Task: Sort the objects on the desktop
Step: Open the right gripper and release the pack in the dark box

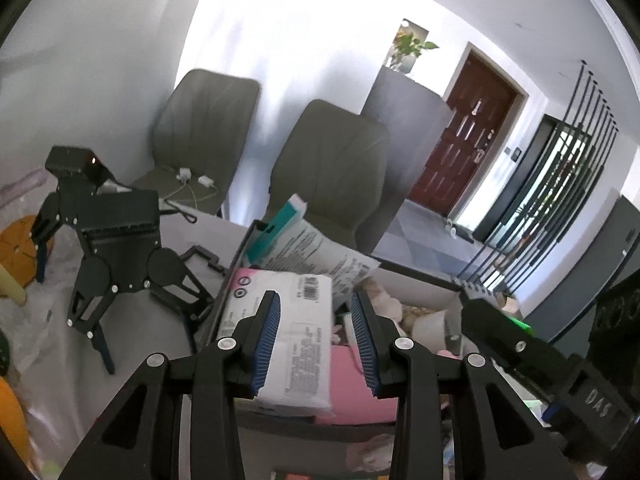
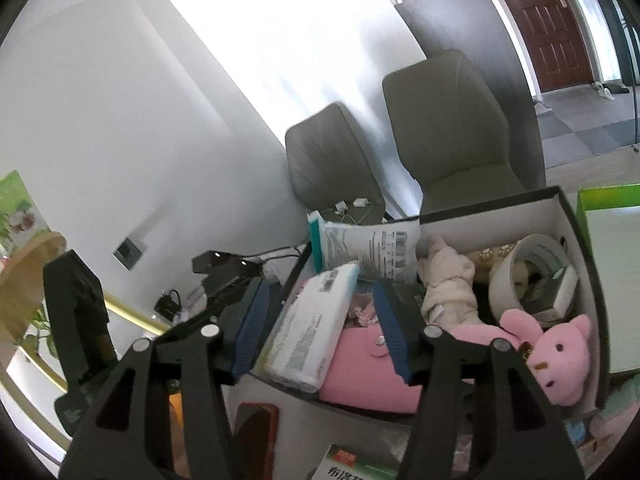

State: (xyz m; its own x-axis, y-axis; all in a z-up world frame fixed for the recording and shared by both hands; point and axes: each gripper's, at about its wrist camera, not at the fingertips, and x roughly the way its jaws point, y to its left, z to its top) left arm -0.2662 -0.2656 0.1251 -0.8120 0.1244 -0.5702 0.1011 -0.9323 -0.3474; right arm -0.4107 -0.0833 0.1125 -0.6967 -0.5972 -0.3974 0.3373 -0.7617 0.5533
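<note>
A dark cardboard box (image 2: 560,204) holds sorted items: a white tissue pack (image 2: 308,332), a pink wallet (image 2: 360,372), a pink plush bear (image 2: 560,360), a cream plush (image 2: 448,280), a tape roll (image 2: 532,268) and a white printed pouch (image 2: 372,248). My left gripper (image 1: 316,344) is open, its fingers astride the tissue pack (image 1: 288,340) without gripping it. My right gripper (image 2: 320,328) is open above the same pack at the box's left side. The right gripper's body (image 1: 520,344) shows at the right of the left wrist view.
A red phone (image 2: 256,428) and a green-and-white medicine box (image 2: 356,466) lie in front of the box. A black gripper stand (image 1: 116,248) is on the table to the left. Two grey chairs (image 1: 332,168) stand behind. A green-edged box (image 2: 612,280) is at the right.
</note>
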